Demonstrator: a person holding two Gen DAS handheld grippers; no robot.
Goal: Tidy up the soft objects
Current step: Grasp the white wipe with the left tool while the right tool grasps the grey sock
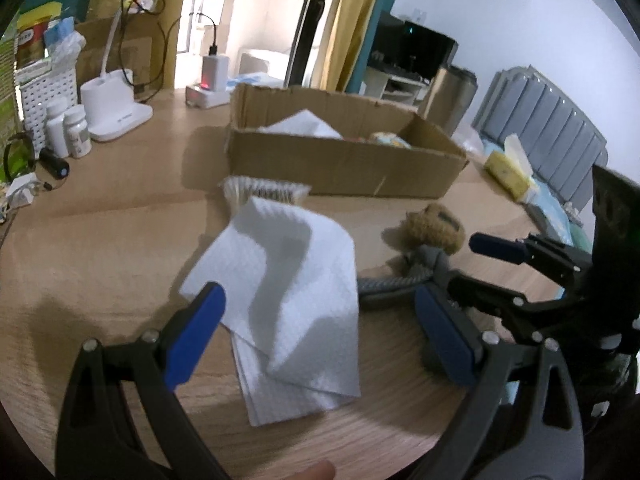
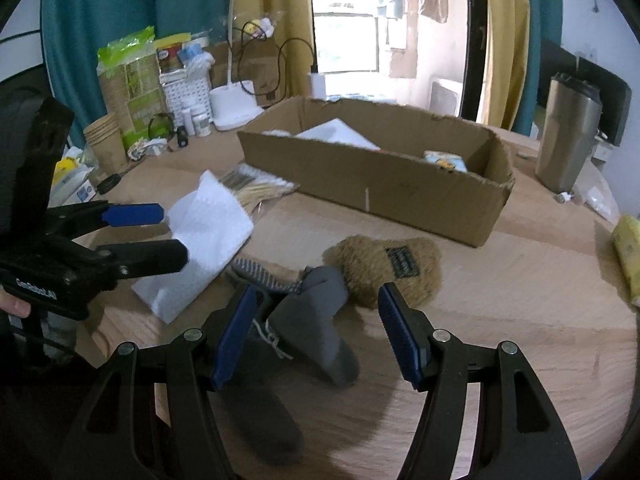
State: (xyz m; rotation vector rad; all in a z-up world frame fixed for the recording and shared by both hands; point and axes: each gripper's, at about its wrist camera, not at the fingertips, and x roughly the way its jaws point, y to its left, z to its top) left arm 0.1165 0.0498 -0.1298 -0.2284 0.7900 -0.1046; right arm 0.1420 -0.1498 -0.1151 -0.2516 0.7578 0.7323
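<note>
Where two grippers hover, two tissues (image 1: 288,280) lie overlapped.

Box (image 1: 344,160) contents mostly hidden.

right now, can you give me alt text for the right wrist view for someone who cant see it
The open right gripper hovers over a grey sock lying on a wooden table, beside a brown plush toy. At left, the left gripper reaches over a white paper towel. Behind them stands an open cardboard box.
</note>
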